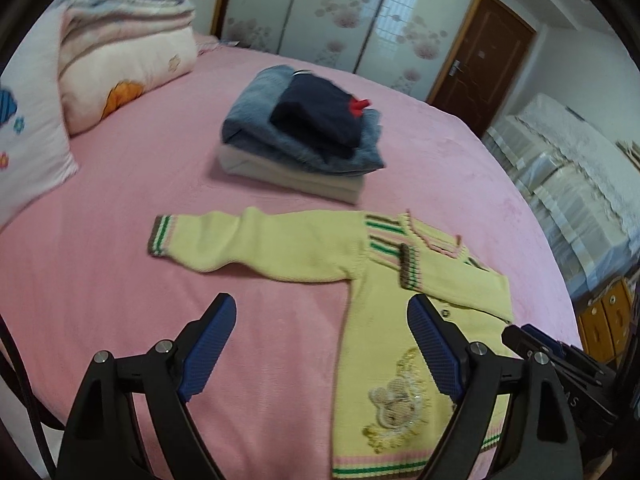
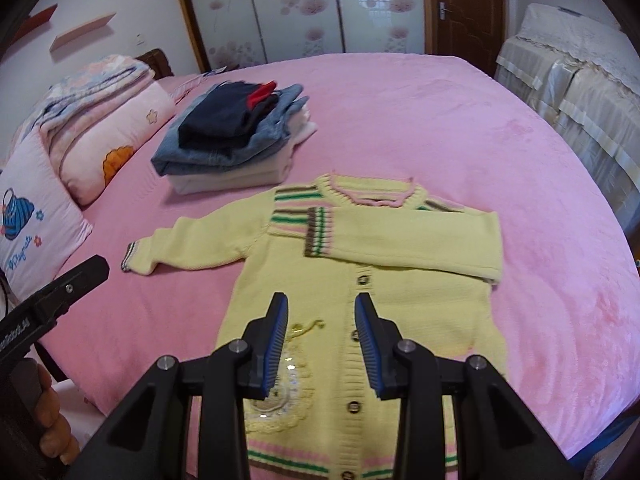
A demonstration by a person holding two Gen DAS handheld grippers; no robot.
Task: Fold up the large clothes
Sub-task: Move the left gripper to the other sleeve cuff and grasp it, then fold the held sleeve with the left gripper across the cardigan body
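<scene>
We hold both grippers above a yellow knit cardigan [image 2: 320,280] that lies face up on the pink bed [image 2: 480,140]. Our right gripper [image 2: 321,300] hangs over the cardigan's front with its blue-padded jaws parted by a moderate gap and nothing between them; the button placket runs just ahead of and beneath its right finger. Ahead of this gripper, one sleeve is folded across the chest, its striped cuff [image 2: 318,232] resting near the neckline, while the other sleeve [image 2: 192,248] stretches out flat to the forward left.

Our left gripper [image 1: 322,312] has its jaws spread wide and also grips nothing. Its right finger sits over the cardigan's body, close to the embroidered patch [image 1: 394,404], and its left finger is over bare pink cover. The outstretched sleeve lies just ahead of this gripper.

Farther ahead of both grippers, well beyond the cardigan, sits a stack of folded clothes [image 1: 304,136]: a dark navy piece on denim on something pale. Off to the far left, pillows [image 2: 36,220] and a folded quilt [image 1: 128,40] rest at the head of the bed.
</scene>
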